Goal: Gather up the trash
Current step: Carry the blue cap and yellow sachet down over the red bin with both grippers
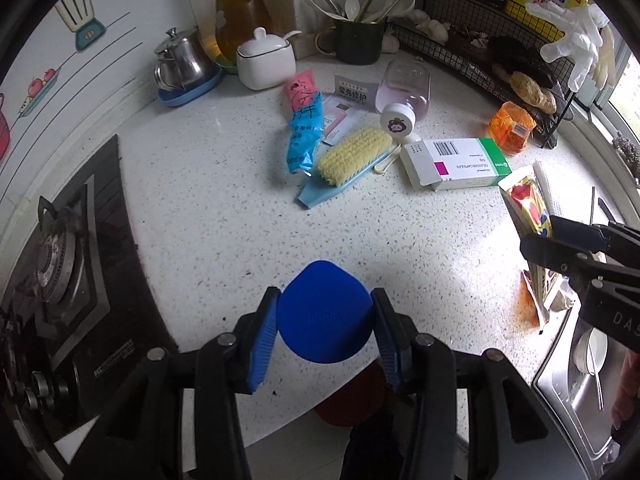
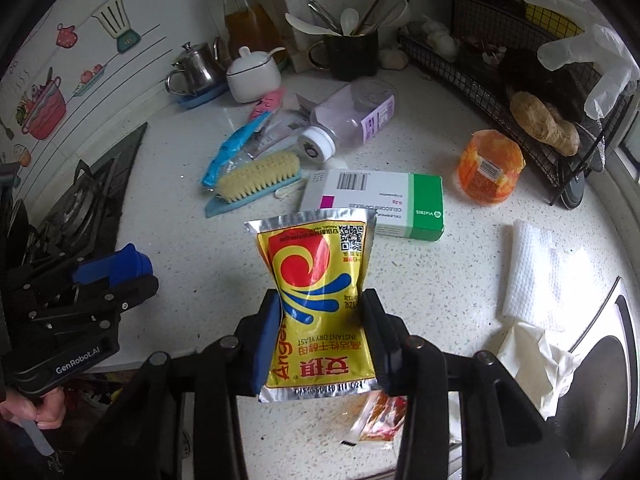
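Observation:
My left gripper point(image 1: 326, 296) is shut on a blue plastic cap point(image 1: 325, 320), held above the white speckled counter point(image 1: 224, 216). In the right wrist view that gripper point(image 2: 100, 276) is at the left edge with the blue cap point(image 2: 120, 266) in it. My right gripper point(image 2: 321, 296) is shut on a yellow foil yeast packet point(image 2: 316, 280), pinched at its waist and lifted off the counter. From the left wrist view, the right gripper point(image 1: 560, 248) and packet point(image 1: 530, 204) are at the right.
A white-and-green medicine box point(image 2: 376, 204), blue-pink wrapper point(image 1: 304, 128), brush point(image 1: 352, 156), lying bottle point(image 2: 352, 120) and orange tub point(image 2: 490, 166) lie further back. A red sachet point(image 2: 376, 416), paper towel point(image 2: 528, 272) and tissue point(image 2: 536, 360) are near. Stove point(image 1: 60, 272) left, sink point(image 1: 580, 380) right.

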`<action>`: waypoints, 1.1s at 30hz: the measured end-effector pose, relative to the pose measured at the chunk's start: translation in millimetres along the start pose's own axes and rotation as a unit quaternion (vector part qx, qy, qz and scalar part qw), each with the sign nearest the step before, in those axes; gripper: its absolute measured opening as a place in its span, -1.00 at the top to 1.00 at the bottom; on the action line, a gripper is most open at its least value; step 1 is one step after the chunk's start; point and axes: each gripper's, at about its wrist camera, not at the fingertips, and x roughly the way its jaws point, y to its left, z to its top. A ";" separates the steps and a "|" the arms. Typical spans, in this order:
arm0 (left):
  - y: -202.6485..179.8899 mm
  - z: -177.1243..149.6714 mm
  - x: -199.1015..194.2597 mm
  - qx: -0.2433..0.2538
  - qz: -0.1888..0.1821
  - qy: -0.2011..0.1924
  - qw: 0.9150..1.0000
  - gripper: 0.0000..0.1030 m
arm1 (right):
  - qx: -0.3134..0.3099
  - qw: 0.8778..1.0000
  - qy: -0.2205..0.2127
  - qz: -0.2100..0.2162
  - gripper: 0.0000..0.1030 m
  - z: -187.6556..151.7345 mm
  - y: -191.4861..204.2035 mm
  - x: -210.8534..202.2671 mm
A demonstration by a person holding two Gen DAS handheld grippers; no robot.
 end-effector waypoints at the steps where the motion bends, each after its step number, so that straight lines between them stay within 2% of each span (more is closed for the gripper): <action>1: 0.9 -5.1 -5.5 -0.002 0.003 -0.004 1.000 0.17 | 0.000 1.000 -0.001 0.005 0.26 -5.8 2.2 -3.7; 5: 5.7 -33.5 -30.1 -0.008 0.013 -0.018 1.000 0.17 | 0.003 1.000 -0.005 0.030 0.26 -28.4 15.1 -17.5; 12: 6.2 -100.5 -67.9 -0.019 0.022 -0.036 0.999 0.17 | -0.021 0.999 -0.019 0.039 0.26 -87.2 38.8 -63.9; 20: 7.2 -178.5 -93.2 -0.022 0.019 -0.031 0.999 0.17 | -0.019 0.999 -0.026 0.034 0.26 -153.7 63.0 -86.1; 26: 9.7 -215.0 -77.4 -0.013 0.012 -0.003 1.000 0.17 | -0.015 0.999 -0.007 0.036 0.26 -198.9 84.3 -74.4; 33: 19.2 -244.3 -12.1 -0.005 -0.002 0.033 0.999 0.17 | -0.004 1.000 0.012 0.023 0.26 -241.0 97.0 -29.0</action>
